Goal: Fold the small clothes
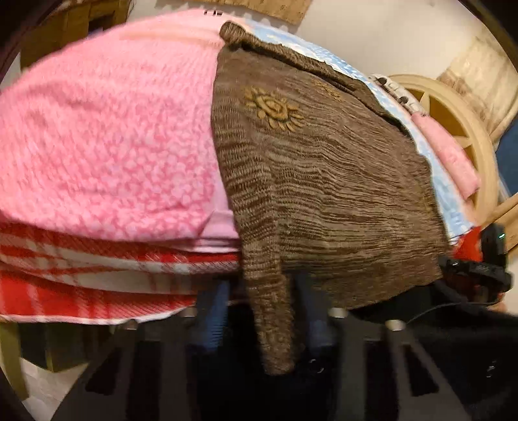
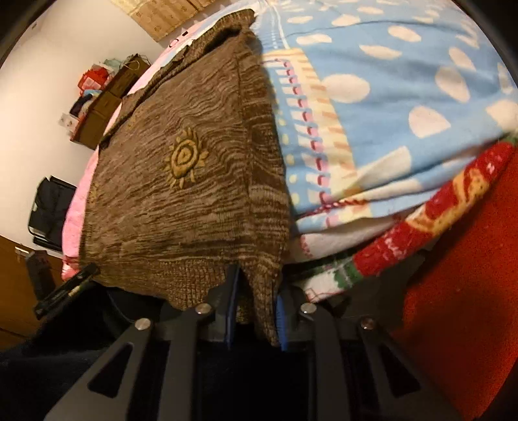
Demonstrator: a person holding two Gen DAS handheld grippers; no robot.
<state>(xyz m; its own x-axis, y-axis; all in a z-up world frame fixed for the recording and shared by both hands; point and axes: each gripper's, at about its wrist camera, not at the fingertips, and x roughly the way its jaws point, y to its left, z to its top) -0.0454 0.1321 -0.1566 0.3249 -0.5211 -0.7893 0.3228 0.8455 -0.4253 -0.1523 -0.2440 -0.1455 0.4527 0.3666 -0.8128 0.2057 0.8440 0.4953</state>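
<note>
Both tongs [image 1: 259, 311] [image 2: 255, 311] (level) on sweater [image 1: 323, 194] [image 2: 181, 181]

No readable text, labels or numbers in either view. Dark marks on the pink fabric [image 1: 212, 12] at the top edge are too blurred to read.

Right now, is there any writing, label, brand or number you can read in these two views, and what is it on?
No text can be read in either view.
Brown knit sweater: only a stitched sun-like emblem, no letters.
Pink fleece: a small dark mark at its far edge, too small and blurred to read.
Blue blanket: only white dots, no writing.
</note>
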